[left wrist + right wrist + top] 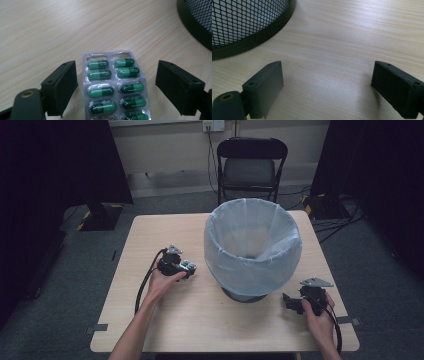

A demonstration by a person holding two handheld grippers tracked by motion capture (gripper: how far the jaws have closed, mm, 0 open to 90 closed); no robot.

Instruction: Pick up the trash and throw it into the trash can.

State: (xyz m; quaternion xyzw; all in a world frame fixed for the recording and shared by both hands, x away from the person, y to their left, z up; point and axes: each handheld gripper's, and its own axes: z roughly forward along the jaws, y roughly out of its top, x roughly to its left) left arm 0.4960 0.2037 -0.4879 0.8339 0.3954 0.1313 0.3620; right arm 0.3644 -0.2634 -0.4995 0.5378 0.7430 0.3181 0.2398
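Two spread jaws of the left gripper [113, 85] straddle a blister pack of green capsules [115, 86] lying left of the lined bin [252, 245], so closing and lifting likely come next, while the right gripper [327, 87] waits agape, empty, beside the bin's base.

The blister pack [116, 86] between the left tongs [122, 87] runs off the bottom edge, so the last capsule row is cut. The print on the capsules is way too small to read. The bin's [244, 27] mesh wall, up-left of the right tongs [332, 87], is cropped too.
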